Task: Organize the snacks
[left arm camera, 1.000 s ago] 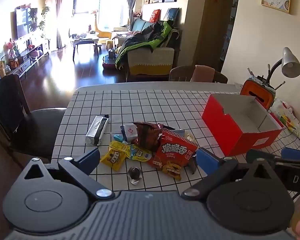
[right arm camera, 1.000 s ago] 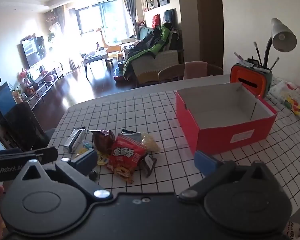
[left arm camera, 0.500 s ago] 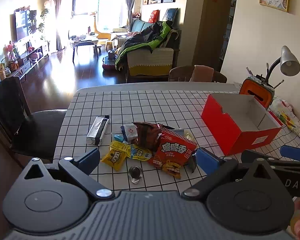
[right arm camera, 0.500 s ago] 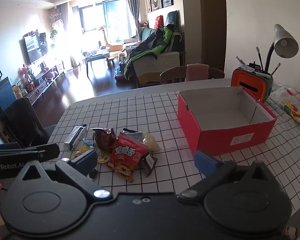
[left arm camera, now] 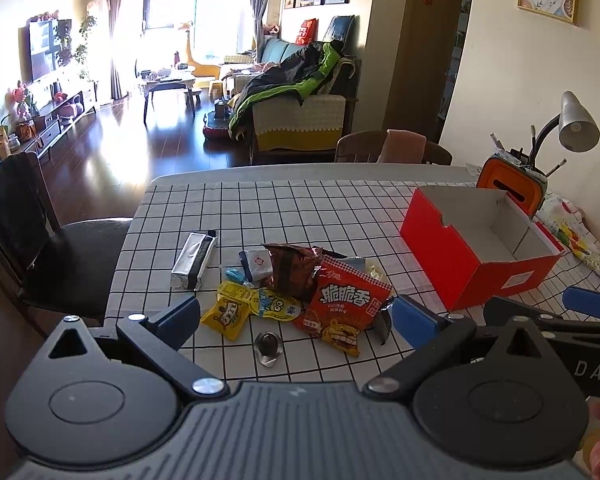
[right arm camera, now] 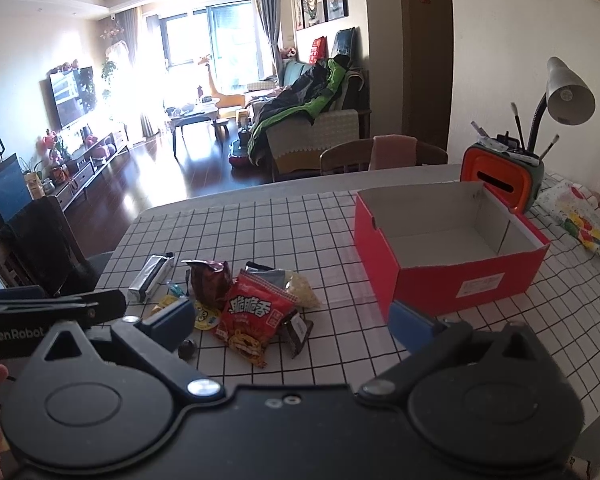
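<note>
A heap of snacks lies on the checked tablecloth: a red chip bag (left arm camera: 346, 306) (right arm camera: 253, 316), a brown bag (left arm camera: 295, 268) (right arm camera: 208, 282), yellow packets (left arm camera: 229, 312), a silver bar (left arm camera: 193, 258) (right arm camera: 149, 276) and a small dark candy (left arm camera: 267, 346). An open red box (left arm camera: 476, 256) (right arm camera: 448, 248) stands to the right, with nothing visible inside. My left gripper (left arm camera: 295, 318) hovers open just before the heap, holding nothing. My right gripper (right arm camera: 289, 320) is open too, near the table's front edge, between heap and box.
An orange pen holder (right arm camera: 500, 176) and a desk lamp (right arm camera: 568, 92) stand behind the box. A patterned bag (right arm camera: 584, 228) lies at the far right. A dark chair (left arm camera: 59, 256) is at the table's left, another chair (left arm camera: 392, 150) at the far side.
Both views have lifted and shifted slightly; the heap and box sit a little farther off. Nothing on the table has moved, and both grippers stay open.
</note>
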{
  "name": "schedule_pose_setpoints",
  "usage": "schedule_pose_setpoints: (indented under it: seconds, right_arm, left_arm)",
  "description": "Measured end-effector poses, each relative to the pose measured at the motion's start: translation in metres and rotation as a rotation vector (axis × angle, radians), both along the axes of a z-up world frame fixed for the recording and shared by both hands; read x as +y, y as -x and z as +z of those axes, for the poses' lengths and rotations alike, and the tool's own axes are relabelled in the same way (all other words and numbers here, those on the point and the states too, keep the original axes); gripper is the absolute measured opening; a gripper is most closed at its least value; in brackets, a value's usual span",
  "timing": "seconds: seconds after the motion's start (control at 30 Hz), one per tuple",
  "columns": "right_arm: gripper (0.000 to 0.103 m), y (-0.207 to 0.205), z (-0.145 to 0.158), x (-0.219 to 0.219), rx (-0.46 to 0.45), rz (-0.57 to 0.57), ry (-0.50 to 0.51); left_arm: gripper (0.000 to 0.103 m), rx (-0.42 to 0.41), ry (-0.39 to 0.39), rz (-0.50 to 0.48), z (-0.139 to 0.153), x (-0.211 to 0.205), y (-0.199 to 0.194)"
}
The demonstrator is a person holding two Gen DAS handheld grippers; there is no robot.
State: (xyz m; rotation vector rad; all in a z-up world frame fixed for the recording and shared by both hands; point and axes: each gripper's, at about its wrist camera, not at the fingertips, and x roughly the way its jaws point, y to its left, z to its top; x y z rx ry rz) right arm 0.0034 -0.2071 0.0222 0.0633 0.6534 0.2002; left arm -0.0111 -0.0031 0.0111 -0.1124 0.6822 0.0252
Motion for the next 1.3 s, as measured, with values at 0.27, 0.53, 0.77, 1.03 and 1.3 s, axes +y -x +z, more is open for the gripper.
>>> schedule_pose_setpoints:
  seconds: [0.27, 0.53, 0.77, 1.03, 1.3]
  right_arm:
    - [0.103, -0.0001, -0.0007, -0.0022, 0.009, -0.009, -0.013]
    - [0.103, 0.0012, 0.0009, -0.0005, -0.005, -0.016, 0.004]
    - [0.103, 0.0015, 0.0037, -0.0043, -0.01, -0.024, 0.012]
    - [0.102, 0.0, 0.0041, -0.0059, -0.012, -0.03, 0.031]
    - [0.102, -0.0056, 0.0002, -0.0052, 0.004, -0.02, 0.063]
  left_arm:
    - [0.103, 0.001, 0.012, -0.01, -0.0002, 0.0003, 0.0]
    - [0.103, -0.007, 0.008, -0.017, 0.001, -0.0015, -0.0014]
    - [0.103, -0.007, 0.014, -0.027, 0.0002, -0.0041, -0.0033]
    - [0.103, -0.003, 0.028, -0.03, -0.001, -0.0058, -0.0059]
    - [0.103, 0.003, 0.033, -0.024, -0.0055, -0.0039, -0.0083]
